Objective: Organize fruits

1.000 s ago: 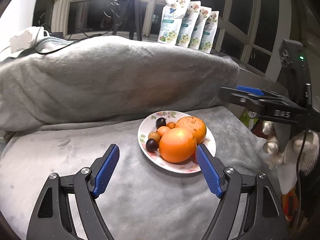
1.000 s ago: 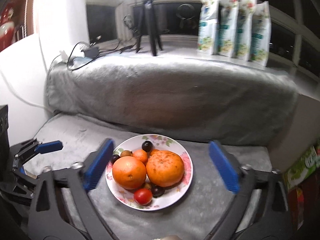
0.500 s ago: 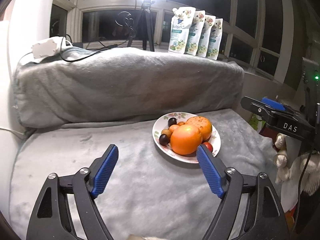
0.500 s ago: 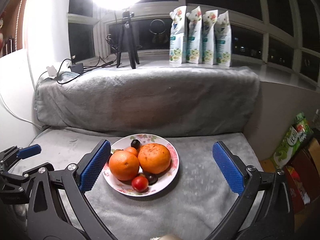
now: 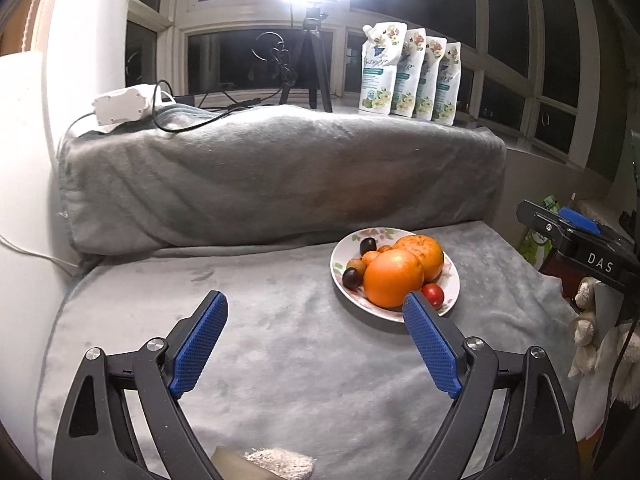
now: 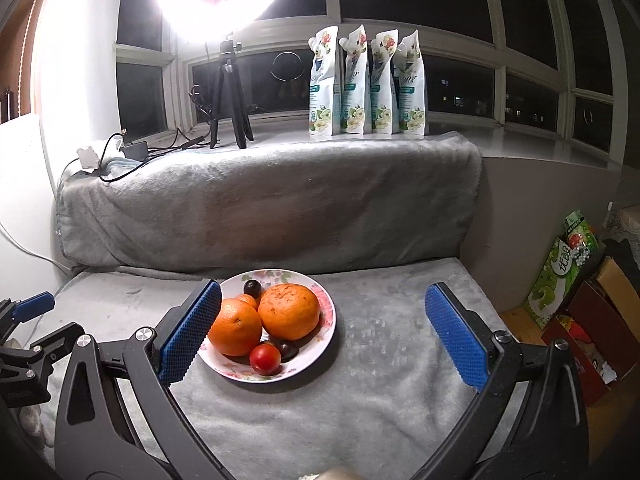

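A floral plate (image 5: 452, 280) rests on the grey blanket, right of centre in the left wrist view. It holds two big oranges (image 5: 394, 278) (image 5: 424, 250), a red cherry tomato (image 5: 433, 294), dark grapes (image 5: 368, 245) and small orange fruits. My left gripper (image 5: 315, 300) hovers left of and in front of the plate, its jaws opening with nothing between them. In the right wrist view my right gripper (image 6: 323, 289) stands open, short of the plate (image 6: 320, 344). Its left finger overlaps the nearer orange (image 6: 234, 332) in the picture, and the tomato (image 6: 265, 358) lies in front.
A blanket-covered backrest (image 5: 280, 184) rises behind the seat. The windowsill carries several refill pouches (image 6: 366, 88), a tripod (image 6: 230, 96) with a bright ring light, cables and a white adapter (image 5: 120, 108). Boxes (image 6: 592, 320) stand on the floor at the right.
Both grippers have drawn back from the plate and tilted upward, so the plate looks smaller and further off. The left jaws stand a little wider. The fruit has not moved.
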Demonstrator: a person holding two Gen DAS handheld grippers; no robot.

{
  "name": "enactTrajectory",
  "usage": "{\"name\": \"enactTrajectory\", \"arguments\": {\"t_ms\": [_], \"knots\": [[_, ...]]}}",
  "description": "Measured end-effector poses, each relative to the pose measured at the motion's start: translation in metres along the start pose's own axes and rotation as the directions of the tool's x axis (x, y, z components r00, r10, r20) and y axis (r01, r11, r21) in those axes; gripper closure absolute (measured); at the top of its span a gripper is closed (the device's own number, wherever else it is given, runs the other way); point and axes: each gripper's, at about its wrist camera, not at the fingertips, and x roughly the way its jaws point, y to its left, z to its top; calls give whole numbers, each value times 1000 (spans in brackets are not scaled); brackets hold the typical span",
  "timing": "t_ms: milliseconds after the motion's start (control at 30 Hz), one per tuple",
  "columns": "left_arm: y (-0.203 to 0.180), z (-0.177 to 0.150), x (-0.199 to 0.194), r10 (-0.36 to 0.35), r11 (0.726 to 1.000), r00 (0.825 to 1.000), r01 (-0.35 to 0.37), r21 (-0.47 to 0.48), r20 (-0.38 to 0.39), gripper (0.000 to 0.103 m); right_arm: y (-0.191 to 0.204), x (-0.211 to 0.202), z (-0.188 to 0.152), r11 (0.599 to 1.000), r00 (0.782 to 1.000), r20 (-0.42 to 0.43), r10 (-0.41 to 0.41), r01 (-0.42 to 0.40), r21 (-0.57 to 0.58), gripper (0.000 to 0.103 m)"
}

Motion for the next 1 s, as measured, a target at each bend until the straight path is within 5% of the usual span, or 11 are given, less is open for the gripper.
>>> {"name": "enactTrajectory", "arguments": {"t_ms": [1000], "knots": [[4, 0, -6, 9, 1000, 1000, -9, -12, 10, 13, 7, 1, 1, 999, 999, -9, 32, -32, -32, 0]]}}
